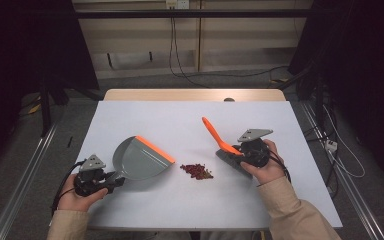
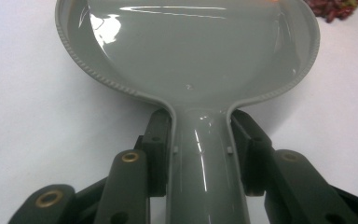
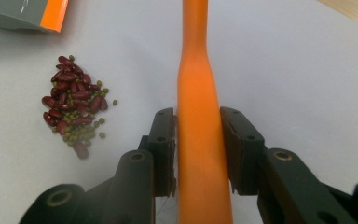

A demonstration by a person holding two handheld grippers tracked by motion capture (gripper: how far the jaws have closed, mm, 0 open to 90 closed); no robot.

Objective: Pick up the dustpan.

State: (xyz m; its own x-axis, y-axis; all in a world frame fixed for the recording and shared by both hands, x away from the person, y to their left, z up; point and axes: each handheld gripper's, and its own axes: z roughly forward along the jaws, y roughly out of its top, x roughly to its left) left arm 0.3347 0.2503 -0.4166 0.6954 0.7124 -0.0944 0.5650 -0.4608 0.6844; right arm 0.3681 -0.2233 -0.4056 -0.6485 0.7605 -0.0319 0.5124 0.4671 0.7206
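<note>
Left gripper (image 2: 200, 154): clenched on the grey plastic dustpan (image 1: 139, 160) handle; stiff, glossy, likely slippery.
Right gripper (image 3: 198, 149): grasping the orange brush handle (image 3: 196, 93); rigid, light.
Beans (image 1: 196, 171): loose pile mid-tabletop (image 1: 180, 210); will scatter.

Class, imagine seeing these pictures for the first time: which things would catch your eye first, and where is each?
The bright orange brush handle stands out, clamped in the right tool at the table's right. Between the two tools lies a small pile of red and green beans on the white tabletop. At left, the left tool grips the grey dustpan with its orange lip facing the beans.
</note>
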